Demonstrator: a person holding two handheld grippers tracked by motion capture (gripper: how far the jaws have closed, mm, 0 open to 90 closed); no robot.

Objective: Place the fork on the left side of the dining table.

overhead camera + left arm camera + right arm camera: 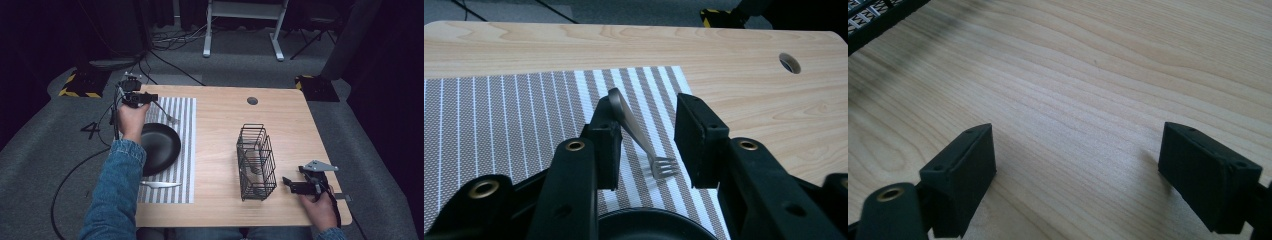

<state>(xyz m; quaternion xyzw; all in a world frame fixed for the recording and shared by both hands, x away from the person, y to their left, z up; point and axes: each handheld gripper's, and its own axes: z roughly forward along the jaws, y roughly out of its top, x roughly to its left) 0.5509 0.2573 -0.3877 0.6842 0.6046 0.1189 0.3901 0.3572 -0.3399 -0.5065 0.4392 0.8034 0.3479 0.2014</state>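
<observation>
A silver fork [640, 138] stands tilted on the striped placemat [499, 115], tines down on the mat and handle resting against one jaw. My left gripper [647, 112] is open around it, the other jaw apart from it. From above, the left gripper [152, 99] hovers over the mat's far end, with the fork [167, 115] slanting down from it. My right gripper [289, 184] is open, low over bare wood just right of the black wire basket [256, 162]. In the right gripper view, the right gripper [1083, 150] has nothing between its jaws.
A black plate [159, 147] lies on the placemat [186, 125] under the left forearm. A silver utensil [160, 184] lies on the mat near the front edge. The table [215, 150] has a cable hole [252, 100] at the back.
</observation>
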